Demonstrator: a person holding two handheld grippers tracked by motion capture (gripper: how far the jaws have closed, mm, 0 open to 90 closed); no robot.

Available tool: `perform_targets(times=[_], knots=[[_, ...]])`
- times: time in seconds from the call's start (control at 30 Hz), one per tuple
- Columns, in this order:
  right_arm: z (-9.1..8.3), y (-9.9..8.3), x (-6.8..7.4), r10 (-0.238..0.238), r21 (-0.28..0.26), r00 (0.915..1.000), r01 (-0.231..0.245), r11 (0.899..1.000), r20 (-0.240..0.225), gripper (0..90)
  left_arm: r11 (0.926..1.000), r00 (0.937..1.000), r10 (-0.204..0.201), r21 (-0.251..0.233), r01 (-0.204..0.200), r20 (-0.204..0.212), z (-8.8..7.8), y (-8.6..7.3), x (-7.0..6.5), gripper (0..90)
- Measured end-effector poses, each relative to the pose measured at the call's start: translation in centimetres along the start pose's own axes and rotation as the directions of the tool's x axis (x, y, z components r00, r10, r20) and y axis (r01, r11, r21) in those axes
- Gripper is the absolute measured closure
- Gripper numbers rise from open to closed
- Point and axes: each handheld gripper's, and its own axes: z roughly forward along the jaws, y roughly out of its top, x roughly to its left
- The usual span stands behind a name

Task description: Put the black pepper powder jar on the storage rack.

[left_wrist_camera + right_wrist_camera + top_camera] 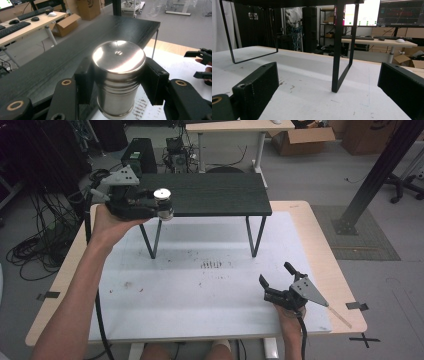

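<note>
My left gripper point(162, 207) is shut on an upright steel can point(163, 202) with a shiny flat lid, held in the air at the near left corner of the black shelf top point(210, 195). In the left gripper view the steel can point(118, 77) stands between the two pads point(84, 82), which press on its sides, with the black shelf top point(75, 50) just behind it. My right gripper point(275, 276) rests open low over the white mat point(200, 285) at the near right. Nothing lies between its jaws in the right gripper view, which looks under the shelf at its black legs point(338, 50).
The black shelf stands on thin metal legs point(152, 240) over the back of the mat. A wooden table edge point(325, 260) runs along the right. Beyond the table are desks, cardboard boxes point(300, 140), cables and a dark slanting post point(380, 170).
</note>
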Motion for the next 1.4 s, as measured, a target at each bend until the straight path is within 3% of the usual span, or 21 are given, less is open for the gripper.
perform_targets(times=[0.37, 0.77, 1.1, 1.4], knots=[[0.0, 0.0, 0.0, 0.0, 0.0, 1.0, 0.0, 1.0, -0.001, 3.3, 0.9998, 0.9998, -0.017, 0.005, 0.017, 0.007, 2.5, 1.9, 1.5, 49.5], [0.0, 0.0, 0.0, -0.002, 0.0, 1.0, 0.002, 1.0, 0.0, 3.4, 0.9964, 0.9962, -0.085, 0.003, 0.085, -0.02, 5.6, 1.4, 3.4, 49.5], [0.0, 0.0, 0.0, -0.002, 0.0, 1.0, 0.002, 1.0, -0.001, 3.3, 0.9959, 0.9952, -0.087, 0.019, 0.088, -0.044, 6.7, 1.1, 3.6, 49.5], [0.0, 0.0, 0.0, -0.003, 0.001, 1.0, 0.003, 1.0, -0.001, 3.3, 0.9933, 0.9928, -0.116, 0.004, 0.116, -0.032, 6.8, 0.9, 3.9, 49.4]])
